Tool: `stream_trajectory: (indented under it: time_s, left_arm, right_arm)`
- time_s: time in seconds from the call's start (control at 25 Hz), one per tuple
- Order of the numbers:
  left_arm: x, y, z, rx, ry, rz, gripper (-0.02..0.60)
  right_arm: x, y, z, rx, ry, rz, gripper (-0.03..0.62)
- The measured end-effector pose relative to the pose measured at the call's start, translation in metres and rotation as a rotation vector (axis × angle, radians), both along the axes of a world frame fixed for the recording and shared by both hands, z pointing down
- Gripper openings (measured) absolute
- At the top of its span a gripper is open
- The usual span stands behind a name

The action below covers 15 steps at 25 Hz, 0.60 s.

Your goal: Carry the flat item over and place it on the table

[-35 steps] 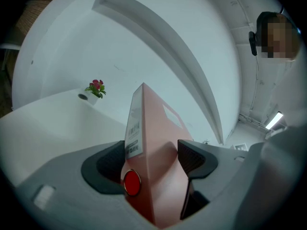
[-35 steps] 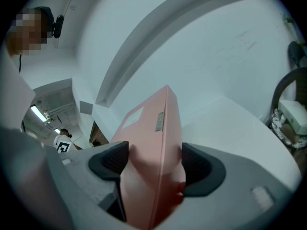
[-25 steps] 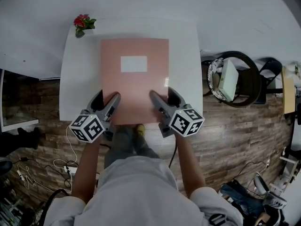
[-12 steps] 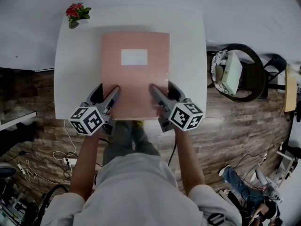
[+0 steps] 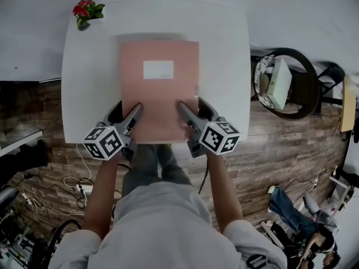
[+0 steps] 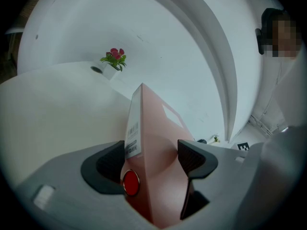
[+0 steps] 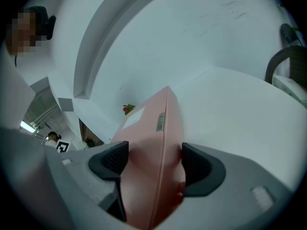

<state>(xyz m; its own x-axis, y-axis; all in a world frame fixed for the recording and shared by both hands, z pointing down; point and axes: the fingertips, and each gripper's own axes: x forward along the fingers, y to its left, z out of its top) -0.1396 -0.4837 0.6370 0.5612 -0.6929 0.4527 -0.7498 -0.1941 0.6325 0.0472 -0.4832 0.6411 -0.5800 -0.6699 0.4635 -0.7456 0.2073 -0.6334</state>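
A flat pink folder [image 5: 160, 88] with a white label is held level over the white table [image 5: 224, 49]. My left gripper [image 5: 133, 112] is shut on the folder's near left edge, and my right gripper [image 5: 185, 111] is shut on its near right edge. In the left gripper view the pink folder [image 6: 153, 138] runs between the two black pads [image 6: 194, 157], with a barcode sticker and a red dot on its spine. In the right gripper view the pink folder [image 7: 153, 147] is likewise clamped between the pads [image 7: 199, 166]. I cannot tell whether the folder touches the tabletop.
A small pot of red flowers [image 5: 85, 13] stands at the table's far left corner. A black chair [image 5: 286, 86] holding a white box sits to the right of the table. Cables lie on the wooden floor [image 5: 56, 167] at the left.
Both grippers have carried the folder forward over the table; more of the tabletop now lies under it, and the flower pot has shifted toward the upper left of the head view.
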Motion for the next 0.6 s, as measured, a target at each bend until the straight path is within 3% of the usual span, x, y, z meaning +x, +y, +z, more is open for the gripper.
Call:
stream_trajectory:
  time_s: [0.6]
  left_arm:
    - [-0.003, 0.001, 0.024, -0.057, -0.018, 0.003, 0.337]
  right_arm:
    - [-0.004, 0.001, 0.023, -0.050, 0.019, 0.002, 0.341]
